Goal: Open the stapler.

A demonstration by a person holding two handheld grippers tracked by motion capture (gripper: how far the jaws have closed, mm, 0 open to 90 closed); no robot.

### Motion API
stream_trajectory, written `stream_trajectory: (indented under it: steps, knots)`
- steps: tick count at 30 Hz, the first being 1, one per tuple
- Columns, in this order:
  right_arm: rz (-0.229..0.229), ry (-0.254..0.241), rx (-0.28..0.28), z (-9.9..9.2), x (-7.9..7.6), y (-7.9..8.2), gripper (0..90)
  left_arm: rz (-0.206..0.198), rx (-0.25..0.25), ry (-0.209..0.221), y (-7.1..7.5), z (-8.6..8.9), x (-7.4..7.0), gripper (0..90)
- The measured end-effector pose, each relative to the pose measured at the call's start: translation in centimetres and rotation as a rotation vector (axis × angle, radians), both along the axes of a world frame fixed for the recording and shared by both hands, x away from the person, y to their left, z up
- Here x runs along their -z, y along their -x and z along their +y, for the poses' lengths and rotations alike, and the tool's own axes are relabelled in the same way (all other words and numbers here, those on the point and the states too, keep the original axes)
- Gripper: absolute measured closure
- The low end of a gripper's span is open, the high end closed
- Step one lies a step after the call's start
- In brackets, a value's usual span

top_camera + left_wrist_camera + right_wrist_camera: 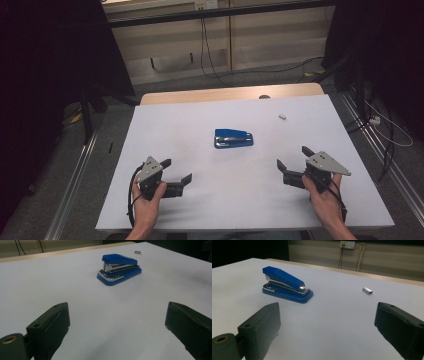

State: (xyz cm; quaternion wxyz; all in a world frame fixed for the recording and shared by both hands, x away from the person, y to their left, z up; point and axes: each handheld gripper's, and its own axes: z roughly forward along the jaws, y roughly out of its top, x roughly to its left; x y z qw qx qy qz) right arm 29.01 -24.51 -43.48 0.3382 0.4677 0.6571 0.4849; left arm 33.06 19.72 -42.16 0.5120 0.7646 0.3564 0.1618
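Note:
A blue stapler (pixel 233 138) lies shut in the middle of the white table (pixel 200 115); it is also in the left gripper view (pixel 119 269) and the right gripper view (pixel 286 284). A small strip of staples (pixel 282 117) lies toward the far right (pixel 367 290) (pixel 137 252). My left gripper (pixel 177 170) rests near the front left, open, jaws bare and aimed toward the stapler. My right gripper (pixel 294 158) sits near the front right, open, with nothing between its fingers, well short of the stapler.
A wooden strip (pixel 230 93) runs along the table's far edge. Beyond it are a pale wall panel with hanging cables (pixel 205 45) and a wall socket (pixel 347 244). Dark stands flank the table on both sides.

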Motion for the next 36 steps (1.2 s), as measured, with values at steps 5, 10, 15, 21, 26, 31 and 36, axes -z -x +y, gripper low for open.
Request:
stream_trajectory:
  steps: [5, 10, 15, 21, 26, 31, 36]
  knots:
    - [-0.003, -0.010, -0.028, 0.4, -0.2, -0.6, 4.5, -0.011, 0.023, 0.005, -0.4, -0.6, 0.0, 6.3]
    - [-0.019, 0.018, -0.070, 1.6, -0.5, -1.0, 3.7, -0.039, 0.046, -0.020, -0.9, -1.6, -0.3, 5.8]
    - [-0.009, 0.002, -0.116, 2.8, -0.6, -2.2, 3.0, -0.040, 0.061, -0.003, -1.5, -2.1, -0.3, 5.3]
    - [-0.021, 0.000, -0.139, 3.7, -0.9, -3.4, 3.7, -0.053, 0.065, 0.000, -2.4, -2.5, -0.2, 4.5]
    - [-0.017, -0.005, -0.175, 4.5, -1.0, -4.3, 3.5, -0.046, 0.074, -0.005, -3.5, -3.7, -0.2, 4.4]
    - [-0.015, -0.014, -0.192, 5.1, -1.1, -5.1, 3.6, -0.071, 0.080, -0.024, -4.4, -4.7, -0.5, 4.2]
    - [-0.009, -0.025, -0.205, 5.7, -1.5, -5.7, 5.2, -0.066, 0.083, -0.027, -5.6, -5.5, -1.0, 4.6]
